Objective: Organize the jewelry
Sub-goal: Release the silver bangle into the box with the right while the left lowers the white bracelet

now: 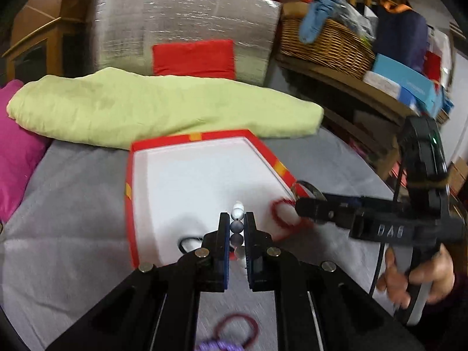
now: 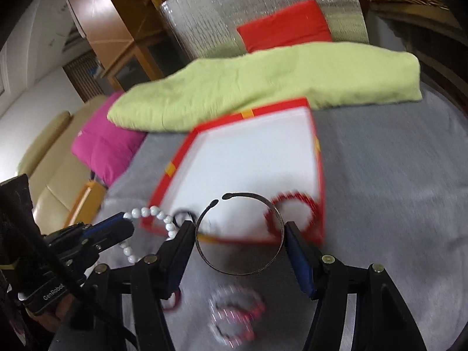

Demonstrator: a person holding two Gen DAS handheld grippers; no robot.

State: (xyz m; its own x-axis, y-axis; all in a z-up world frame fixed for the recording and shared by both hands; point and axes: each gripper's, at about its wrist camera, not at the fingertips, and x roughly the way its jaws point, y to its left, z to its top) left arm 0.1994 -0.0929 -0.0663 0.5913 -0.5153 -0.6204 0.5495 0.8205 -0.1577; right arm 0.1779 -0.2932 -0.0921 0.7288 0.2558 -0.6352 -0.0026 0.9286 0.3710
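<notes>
Metal bangle (image 2: 240, 234) in right tongs (image 2: 240, 241), red bracelet (image 2: 292, 213) inside red box (image 2: 317, 158)

A grey blanket (image 2: 380, 175) fills mid-frame. On it: red-rimmed box (image 2: 318, 172) (white inside), green cloth (image 2: 263, 87) above, blurred bracelets (image 2: 234, 316) below.

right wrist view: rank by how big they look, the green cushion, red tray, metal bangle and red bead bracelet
1. green cushion
2. red tray
3. metal bangle, held in the right gripper; it sits closest to the camera, so it looks bigger than it is
4. red bead bracelet, lying in the tray
</notes>
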